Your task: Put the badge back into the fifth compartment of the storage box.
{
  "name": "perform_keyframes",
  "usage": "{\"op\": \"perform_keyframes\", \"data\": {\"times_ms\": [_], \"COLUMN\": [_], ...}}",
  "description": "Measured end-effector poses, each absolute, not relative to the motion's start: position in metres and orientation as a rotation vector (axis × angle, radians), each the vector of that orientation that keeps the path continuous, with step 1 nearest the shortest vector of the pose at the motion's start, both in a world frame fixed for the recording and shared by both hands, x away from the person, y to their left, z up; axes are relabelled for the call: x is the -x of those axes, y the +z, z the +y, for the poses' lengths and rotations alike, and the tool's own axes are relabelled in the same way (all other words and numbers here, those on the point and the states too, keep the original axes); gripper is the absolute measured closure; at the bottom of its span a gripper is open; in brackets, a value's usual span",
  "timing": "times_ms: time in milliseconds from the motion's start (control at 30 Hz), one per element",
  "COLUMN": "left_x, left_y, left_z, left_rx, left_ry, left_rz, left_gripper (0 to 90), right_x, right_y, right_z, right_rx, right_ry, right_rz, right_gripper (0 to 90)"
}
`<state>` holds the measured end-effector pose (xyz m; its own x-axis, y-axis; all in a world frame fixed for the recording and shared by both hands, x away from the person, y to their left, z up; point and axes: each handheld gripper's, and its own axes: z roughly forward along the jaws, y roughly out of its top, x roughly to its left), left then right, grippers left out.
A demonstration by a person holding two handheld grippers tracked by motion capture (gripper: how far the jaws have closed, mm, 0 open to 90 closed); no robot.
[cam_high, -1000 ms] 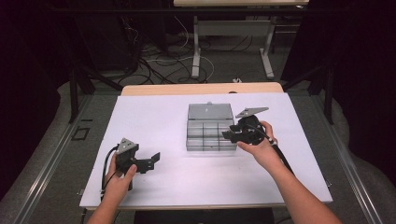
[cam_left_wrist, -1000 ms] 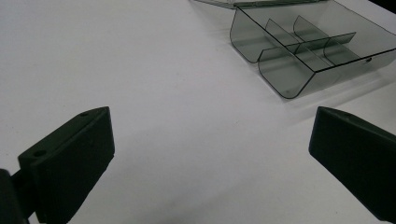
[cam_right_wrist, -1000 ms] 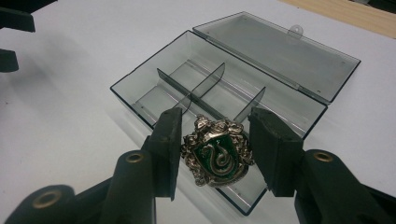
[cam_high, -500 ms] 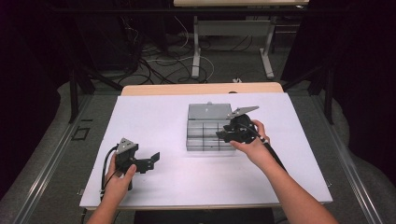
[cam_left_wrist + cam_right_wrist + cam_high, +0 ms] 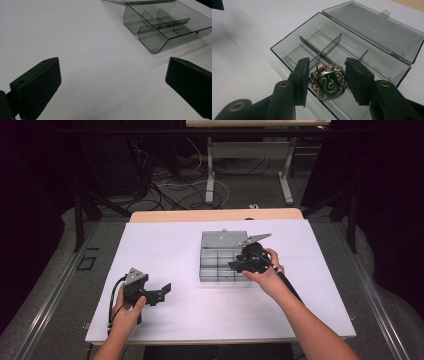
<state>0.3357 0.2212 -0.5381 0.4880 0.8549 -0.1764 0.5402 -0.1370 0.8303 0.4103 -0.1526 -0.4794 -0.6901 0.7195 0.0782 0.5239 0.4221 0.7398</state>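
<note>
The right gripper (image 5: 327, 83) clamps a crest badge (image 5: 327, 81) above the open divided box (image 5: 352, 42). Lower squarely into one compartment before releasing. The left gripper (image 5: 112, 82) is spread wide, empty.

We had the high view fixed above the near edge, facing forward and down across the whole white tabletop (image 5: 165, 245) to the floor beyond. The left gripper view sat low and close over the tabletop, looking along its own jaws towards the clear divided box (image 5: 162, 27), seen from farther off. The right gripper view looked steeply down into the same box (image 5: 352, 42) from very close. All three views shared the box (image 5: 220, 257) and the surrounding tabletop.
</note>
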Motion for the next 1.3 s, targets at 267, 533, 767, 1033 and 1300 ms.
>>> {"op": "perform_keyframes", "data": {"times_ms": [267, 533, 767, 1033, 1300], "left_x": [-0.336, -0.336, -0.337, -0.337, -0.337], "left_y": [-0.538, -0.539, -0.539, -0.539, -0.539], "left_z": [0.220, 0.221, 0.221, 0.221, 0.221], "left_rx": [-1.809, -1.811, -1.813, -1.809, -1.805], "left_ry": [0.424, 0.424, 0.423, 0.421, 0.420], "left_rz": [1.175, 1.177, 1.175, 1.178, 1.176], "left_gripper": [0.3, 0.3, 0.3, 0.3, 0.3], "right_x": [-0.415, -0.417, -0.420, -0.422, -0.425], "right_y": [-0.486, -0.492, -0.497, -0.504, -0.511], "right_z": [-0.147, -0.142, -0.136, -0.128, -0.121], "right_rx": [-1.089, -1.100, -1.103, -1.110, -1.116], "right_ry": [1.113, 1.069, 1.056, 1.006, 0.981], "right_rz": [2.446, 2.471, 2.490, 2.525, 2.529], "right_gripper": [54.8, 54.8, 54.8, 54.8, 54.8]}}
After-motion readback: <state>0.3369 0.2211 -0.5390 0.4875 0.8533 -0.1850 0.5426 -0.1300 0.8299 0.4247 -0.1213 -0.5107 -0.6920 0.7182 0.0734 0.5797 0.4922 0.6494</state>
